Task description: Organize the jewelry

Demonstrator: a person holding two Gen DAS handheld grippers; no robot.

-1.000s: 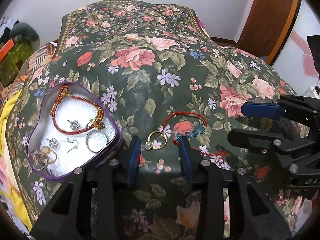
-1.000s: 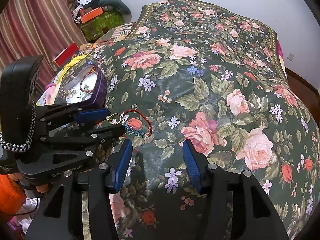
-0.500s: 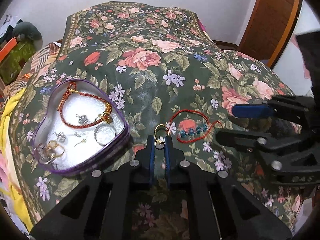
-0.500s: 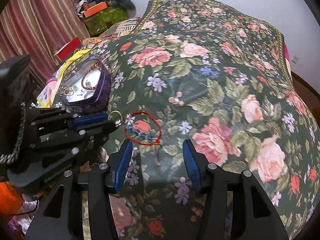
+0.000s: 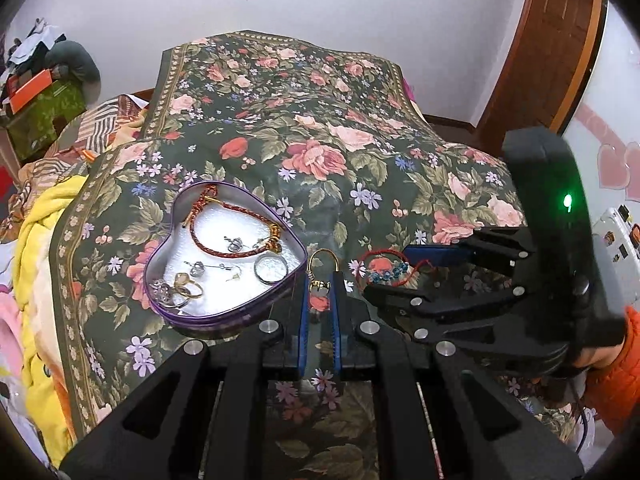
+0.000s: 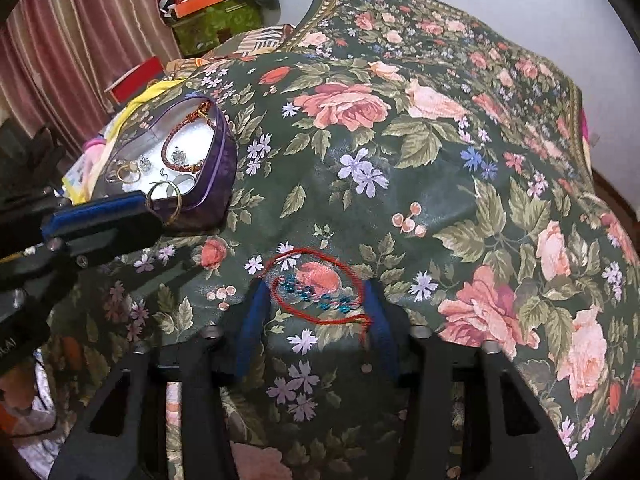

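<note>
My left gripper (image 5: 320, 280) is shut on a gold ring (image 5: 322, 260) and holds it lifted just right of the purple heart-shaped tin (image 5: 240, 312). The tin holds a red braided bracelet (image 5: 232, 236), a silver ring (image 5: 271, 269) and several small pieces. A red string bracelet with blue beads (image 6: 318, 292) lies on the floral cloth. My right gripper (image 6: 316, 300) is open with its fingers either side of that bracelet. In the right wrist view the left gripper (image 6: 148, 204) holds the gold ring (image 6: 166, 198) beside the tin (image 6: 212, 160).
The floral cloth (image 5: 320, 140) covers a bed-like surface. A yellow blanket (image 5: 36, 260) and clutter lie at the left edge. Boxes (image 6: 204, 16) and a curtain (image 6: 60, 40) stand beyond the tin. A wooden door (image 5: 552, 52) is at the far right.
My left gripper closed on the gold ring and lifted it toward the tin. My right gripper moved left and down until its open fingers came around the red string bracelet.
</note>
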